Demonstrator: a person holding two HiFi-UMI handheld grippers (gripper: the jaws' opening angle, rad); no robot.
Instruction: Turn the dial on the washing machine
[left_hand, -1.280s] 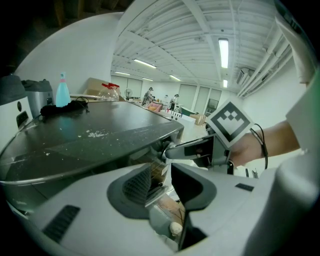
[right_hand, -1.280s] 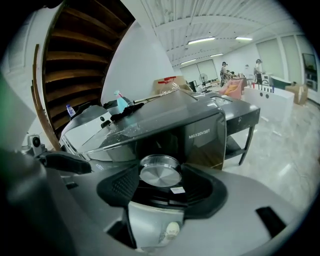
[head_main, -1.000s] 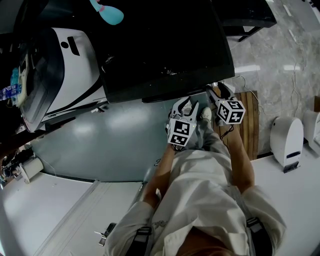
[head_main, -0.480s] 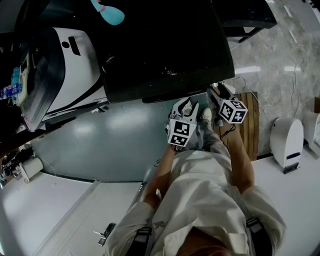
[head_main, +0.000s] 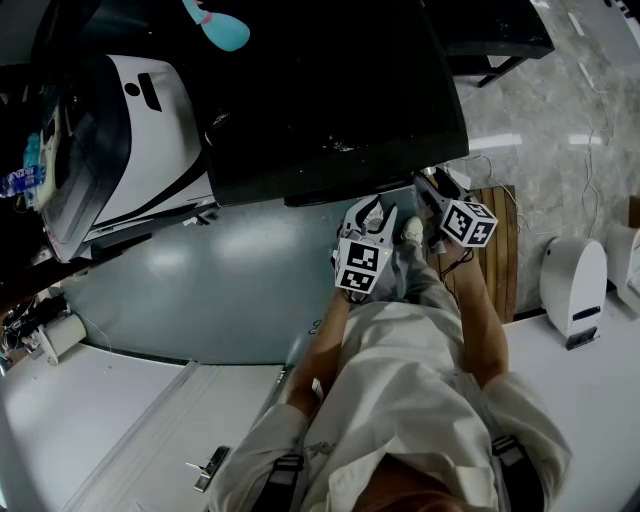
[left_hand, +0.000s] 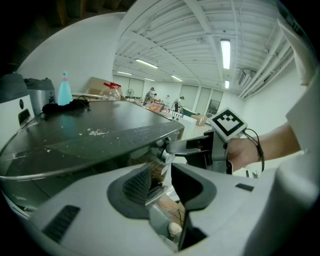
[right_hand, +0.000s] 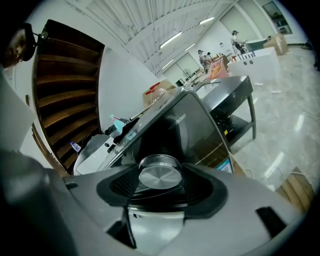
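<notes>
The washing machine (head_main: 330, 90) has a dark top and a dark front panel (right_hand: 175, 130). Its round silver dial (right_hand: 160, 176) sits between the two pads of my right gripper (right_hand: 160, 181), which is shut on it from both sides. In the head view the right gripper (head_main: 428, 187) reaches under the machine's front edge, and the dial is hidden there. My left gripper (head_main: 372, 208) hangs just left of it, below that edge. Its jaws (left_hand: 165, 187) stand apart with nothing between them. The left gripper view shows the right gripper (left_hand: 175, 146) at the machine's front corner.
A white machine (head_main: 150, 130) stands to the left and a teal bottle (head_main: 215, 25) lies on the dark top. A wooden pallet (head_main: 500, 250) and a white appliance (head_main: 575, 280) are on the floor at the right. A white bench (head_main: 100, 420) fills the lower left.
The right gripper's marker cube has rolled a little about its own axis while staying in place on the dial. The left gripper has not moved.
</notes>
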